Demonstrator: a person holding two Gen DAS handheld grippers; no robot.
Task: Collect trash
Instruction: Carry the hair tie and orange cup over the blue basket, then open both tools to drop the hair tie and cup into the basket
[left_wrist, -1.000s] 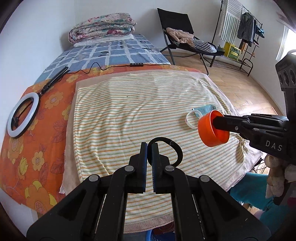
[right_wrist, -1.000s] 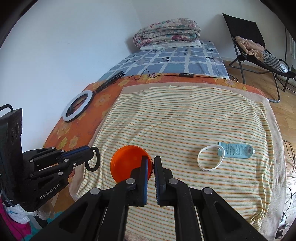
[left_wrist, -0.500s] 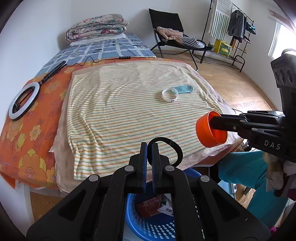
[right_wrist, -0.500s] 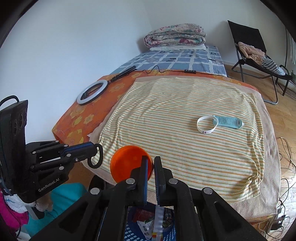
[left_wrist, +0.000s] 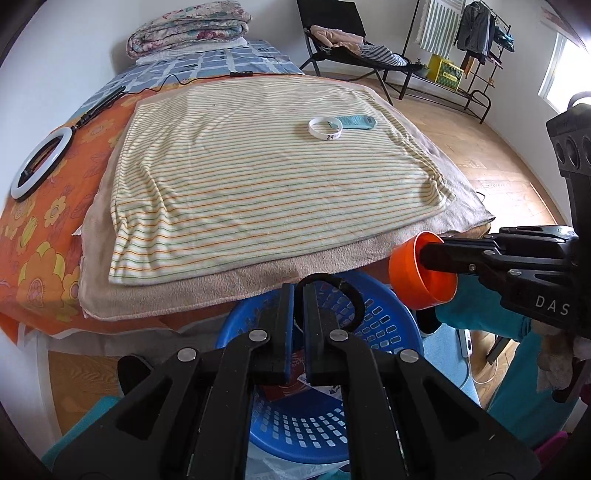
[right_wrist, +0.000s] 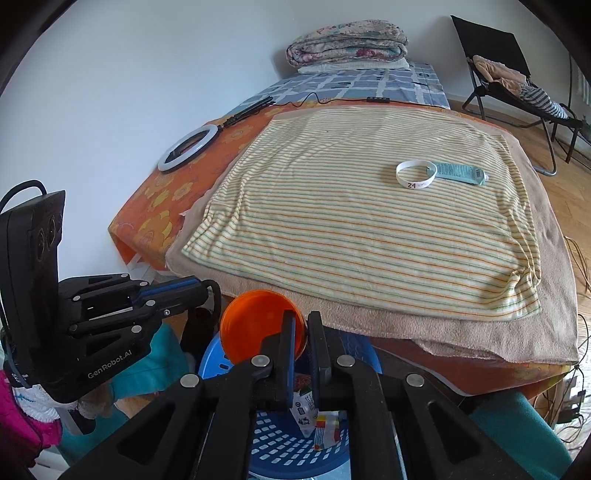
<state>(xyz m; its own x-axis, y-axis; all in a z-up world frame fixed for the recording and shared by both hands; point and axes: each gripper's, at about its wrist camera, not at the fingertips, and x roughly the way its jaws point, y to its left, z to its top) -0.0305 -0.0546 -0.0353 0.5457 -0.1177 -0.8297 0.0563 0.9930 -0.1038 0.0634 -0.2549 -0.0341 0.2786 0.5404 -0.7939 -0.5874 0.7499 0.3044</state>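
My left gripper (left_wrist: 298, 295) is shut on a black ring (left_wrist: 338, 295) and holds it over the blue basket (left_wrist: 384, 325). It also shows in the right wrist view (right_wrist: 207, 291). My right gripper (right_wrist: 302, 325) is shut on the rim of an orange cup (right_wrist: 255, 325), also above the basket (right_wrist: 221, 363); the cup shows in the left wrist view (left_wrist: 421, 273). A white wristband (left_wrist: 325, 129) and a teal wrapper (left_wrist: 356, 121) lie on the striped cloth (left_wrist: 258, 166); they show in the right wrist view too, wristband (right_wrist: 415, 174), wrapper (right_wrist: 460, 171).
The basket holds paper and wrapper scraps (right_wrist: 314, 410). A ring light (left_wrist: 40, 162) lies on the orange floral sheet at the left. Folded quilts (left_wrist: 188, 26) sit at the bed's far end. A black chair (left_wrist: 343, 40) and a clothes rack (left_wrist: 461, 48) stand beyond.
Both grippers have pulled back from the bed and lowered, carrying the black ring and the orange cup from over the striped cloth to above the blue basket.
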